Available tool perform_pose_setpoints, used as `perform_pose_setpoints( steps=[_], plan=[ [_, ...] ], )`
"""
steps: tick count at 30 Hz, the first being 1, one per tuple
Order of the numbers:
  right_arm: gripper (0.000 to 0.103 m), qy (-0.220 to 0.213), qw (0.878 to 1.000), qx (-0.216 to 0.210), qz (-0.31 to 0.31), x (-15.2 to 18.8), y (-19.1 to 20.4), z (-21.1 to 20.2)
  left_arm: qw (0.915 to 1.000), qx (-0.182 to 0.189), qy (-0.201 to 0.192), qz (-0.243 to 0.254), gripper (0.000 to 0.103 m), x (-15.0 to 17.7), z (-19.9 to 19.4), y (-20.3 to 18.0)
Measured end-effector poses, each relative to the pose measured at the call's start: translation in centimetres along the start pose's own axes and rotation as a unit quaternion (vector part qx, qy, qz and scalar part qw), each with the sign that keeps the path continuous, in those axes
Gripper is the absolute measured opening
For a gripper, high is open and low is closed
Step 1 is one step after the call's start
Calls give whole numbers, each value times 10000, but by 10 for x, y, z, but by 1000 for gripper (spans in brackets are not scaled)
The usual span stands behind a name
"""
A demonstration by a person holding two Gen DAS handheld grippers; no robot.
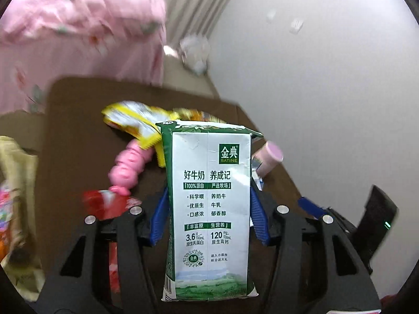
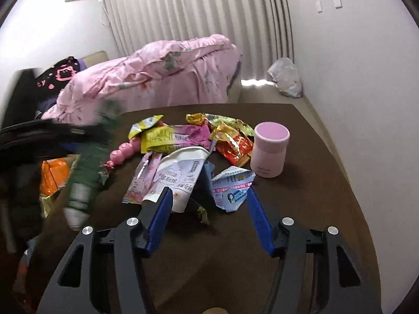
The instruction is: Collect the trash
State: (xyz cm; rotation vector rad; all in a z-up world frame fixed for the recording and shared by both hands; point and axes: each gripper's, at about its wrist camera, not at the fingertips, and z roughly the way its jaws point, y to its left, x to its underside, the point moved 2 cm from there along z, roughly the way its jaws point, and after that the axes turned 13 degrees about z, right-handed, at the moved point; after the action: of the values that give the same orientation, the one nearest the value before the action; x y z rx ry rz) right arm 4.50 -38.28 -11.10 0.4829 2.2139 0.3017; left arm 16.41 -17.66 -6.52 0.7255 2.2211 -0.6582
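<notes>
My left gripper (image 1: 208, 192) is shut on a white and green milk carton (image 1: 208, 204) and holds it upright above the brown table (image 1: 78, 136). The same carton shows blurred at the left of the right wrist view (image 2: 83, 167). My right gripper (image 2: 208, 196) is open and empty, low over the table (image 2: 301, 209), its fingers on either side of a crushed white paper cup (image 2: 180, 172) and a folded blue and white wrapper (image 2: 231, 185). Several snack wrappers (image 2: 167, 137) and a red and gold wrapper (image 2: 235, 144) lie behind them.
A pink cylindrical cup (image 2: 269, 151) stands at the right of the pile. A pink beaded toy (image 2: 123, 154) lies left of it. An orange bag (image 2: 53, 172) sits off the table's left edge. A bed with a pink quilt (image 2: 157, 78) and a white wall lie beyond.
</notes>
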Motion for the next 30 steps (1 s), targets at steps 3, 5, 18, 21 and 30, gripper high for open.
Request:
perform_pose_setpoints(
  steps=[3, 5, 18, 21, 30],
  plan=[
    [56, 155, 9994, -310, 27, 7, 10, 6, 9986, -392, -361, 28, 51, 15, -29, 0],
    [56, 300, 9977, -554, 263, 11, 15, 13, 9969, -610, -490, -10, 51, 26, -41, 2],
    [47, 231, 9966, -706, 360, 4, 36, 32, 9943, -771, -698, -228, 51, 47, -68, 18],
    [47, 46, 9981, -608, 21, -2, 39, 9, 9945, -740, -682, -278, 51, 53, -69, 20],
    [47, -345, 9952, -455, -795, -15, 67, -35, 9935, -593, -844, -483, 51, 56, -83, 32]
  ],
)
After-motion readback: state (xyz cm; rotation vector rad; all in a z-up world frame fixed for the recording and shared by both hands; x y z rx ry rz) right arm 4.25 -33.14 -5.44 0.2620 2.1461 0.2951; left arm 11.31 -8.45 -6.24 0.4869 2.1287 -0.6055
